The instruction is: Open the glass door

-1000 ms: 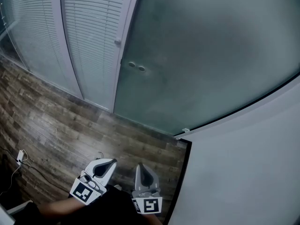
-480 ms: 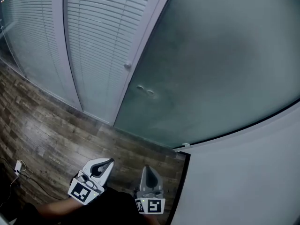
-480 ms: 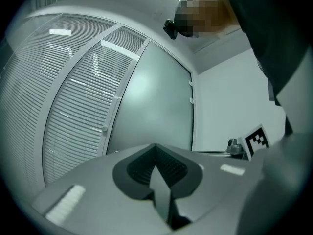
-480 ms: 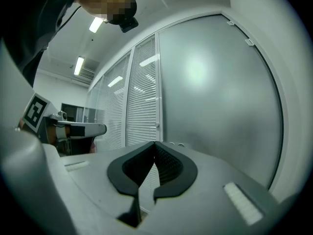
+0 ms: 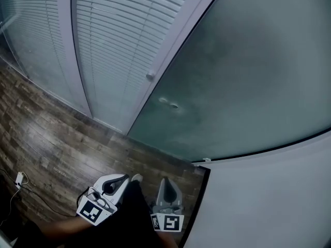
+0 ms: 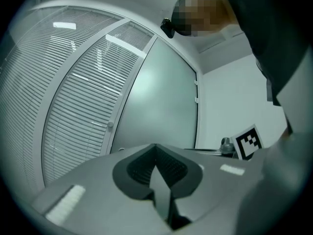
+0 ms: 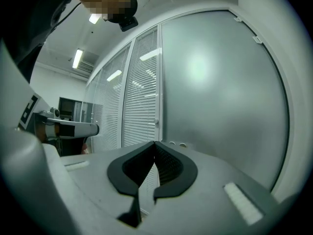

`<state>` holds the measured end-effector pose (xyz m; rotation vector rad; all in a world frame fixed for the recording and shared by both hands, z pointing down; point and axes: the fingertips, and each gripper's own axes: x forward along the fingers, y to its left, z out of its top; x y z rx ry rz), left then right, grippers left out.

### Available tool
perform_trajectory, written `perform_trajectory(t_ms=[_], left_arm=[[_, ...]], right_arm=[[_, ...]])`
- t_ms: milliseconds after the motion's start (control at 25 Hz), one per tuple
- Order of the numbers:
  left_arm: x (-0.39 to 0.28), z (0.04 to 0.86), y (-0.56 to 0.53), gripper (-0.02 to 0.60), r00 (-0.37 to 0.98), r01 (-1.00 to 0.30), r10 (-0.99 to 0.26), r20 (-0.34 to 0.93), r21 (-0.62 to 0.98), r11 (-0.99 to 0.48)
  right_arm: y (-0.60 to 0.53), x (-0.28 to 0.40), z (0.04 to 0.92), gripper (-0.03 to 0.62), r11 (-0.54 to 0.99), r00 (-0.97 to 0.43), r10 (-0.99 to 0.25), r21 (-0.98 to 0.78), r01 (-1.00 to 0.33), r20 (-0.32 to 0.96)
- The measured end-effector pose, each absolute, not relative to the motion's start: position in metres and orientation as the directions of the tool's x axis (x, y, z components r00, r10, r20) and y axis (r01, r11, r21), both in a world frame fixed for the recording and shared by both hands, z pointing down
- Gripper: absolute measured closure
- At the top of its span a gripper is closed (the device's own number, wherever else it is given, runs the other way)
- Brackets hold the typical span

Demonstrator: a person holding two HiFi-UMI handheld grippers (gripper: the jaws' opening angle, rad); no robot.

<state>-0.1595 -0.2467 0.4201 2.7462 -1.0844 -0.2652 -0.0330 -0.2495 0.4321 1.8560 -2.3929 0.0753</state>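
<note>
Right, left gripper (image 5: 122,179) and right gripper (image 5: 166,182) hang low over the wood floor (image 5: 51,138), jaws pressed together on each, nothing held. Ahead, well apart from both, the frosted door (image 5: 248,71) stands between blinds (image 5: 119,35) and wall (image 5: 269,200).

Office interior, frosted glass door (image 5: 248,61) at one o'clock, slatted-blind partitions (image 5: 119,35) at eleven o'clock, wood-plank floor (image 5: 51,138) at eight o'clock, ceiling strip lights (image 7: 77,58) overhead.
</note>
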Motion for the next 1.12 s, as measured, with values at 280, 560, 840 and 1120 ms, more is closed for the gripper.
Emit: perform_trajectory(t_ms=[280,560,840,1120], left_arm=[[-0.157,0.428,-0.284,0.581,0.671,-0.706,-0.736,-0.088,0.227,-0.671],[-0.140,0.426,-0.322,0.581,0.650,-0.734,-0.755,-0.084,0.186,-0.653],[-0.129,0.424,-0.364,0.581,0.598,-0.781,-0.798,-0.072,0.172,-0.601],[-0.133,0.428,-0.388,0.581,0.512,-0.841,-0.857,-0.053,0.172,-0.513]], right_arm=[[-0.298,-0.022,0.452,0.591,0.289,-0.284,-0.949,0.020,-0.957,0.136],[-0.351,-0.004,0.456,0.583,0.309,-0.302,-0.946,0.044,-0.950,0.121],[-0.413,0.005,0.479,0.554,0.376,-0.368,-0.916,0.020,-0.926,0.162],[-0.460,-0.003,0.511,0.533,0.449,-0.432,-0.877,0.037,-0.893,0.213]])
